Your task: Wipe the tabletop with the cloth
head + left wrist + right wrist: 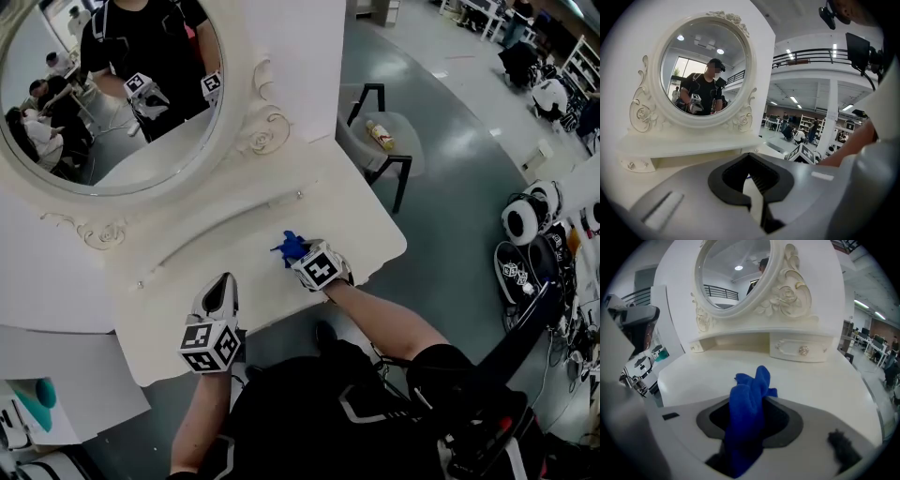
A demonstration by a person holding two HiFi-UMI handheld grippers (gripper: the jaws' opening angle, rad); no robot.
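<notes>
Tabletop [361, 223] — cloth [290, 246] in R gripper [302, 258]

Grey polished floor [450, 206]. Round mirror [112, 84], cream carved frame, white backboard. Small round side table [405, 131], black legs, near it. Upper-level black railing [806, 52]. Ceiling strip lights [792, 99]. White pillar [828, 117]. Distant shelving [806, 124].

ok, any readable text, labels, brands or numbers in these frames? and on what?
No readable text anywhere.
Cubes on the left tool and right tool: square marker patterns only, no letters or numbers.
Cloth: plain blue, no tag showing.
Bottle on the stool: label too small to read.
</notes>
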